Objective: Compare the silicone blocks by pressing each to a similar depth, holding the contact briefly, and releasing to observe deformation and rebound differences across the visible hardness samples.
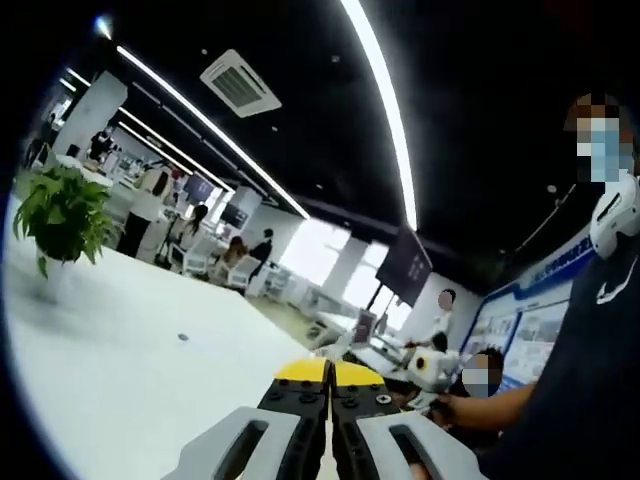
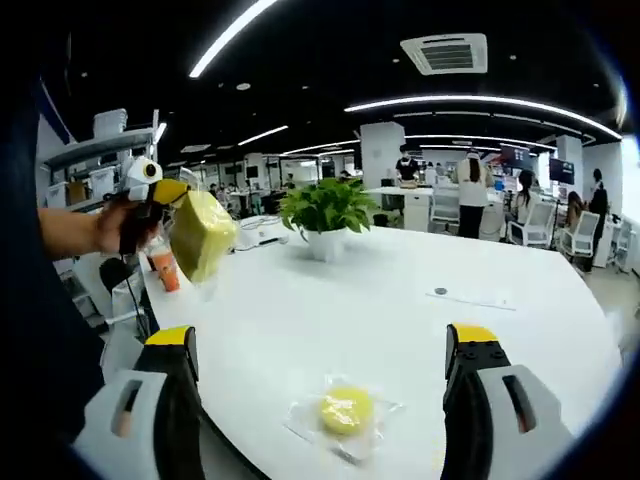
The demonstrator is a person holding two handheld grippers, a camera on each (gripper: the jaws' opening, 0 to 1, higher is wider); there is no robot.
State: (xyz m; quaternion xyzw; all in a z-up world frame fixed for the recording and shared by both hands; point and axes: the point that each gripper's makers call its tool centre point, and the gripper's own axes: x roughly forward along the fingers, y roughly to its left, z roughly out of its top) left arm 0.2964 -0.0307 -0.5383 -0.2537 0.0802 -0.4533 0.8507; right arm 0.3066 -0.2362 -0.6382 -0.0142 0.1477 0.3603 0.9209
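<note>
Item: silicone hardness comparison, stage judged early to middle. Left gripper (image 1: 330, 400), in the left gripper view: yellow-tipped jaws drawn close together, nearly meeting; in the right gripper view the same tool appears at the left, raised well above the white table (image 2: 400, 290), pinching a yellow block in clear wrap (image 2: 203, 235) by one edge, a person's hand (image 2: 115, 228) around its handle. Right gripper (image 2: 320, 345): jaws spread wide, nothing between them, poised above the near table edge. Second sample: a yellow round piece in a clear bag (image 2: 345, 410), lying flat on the table between and just beyond the spread jaws, touched by neither. Also present: potted plant (image 2: 327, 215) farther back on the table, an orange cup (image 2: 165, 268) at the left edge. Progress, as a judgement: one sample is under squeeze or lifted for inspection; the bagged round sample appears still to be pressed, held and released; whether any further samples exist cannot be told
</note>
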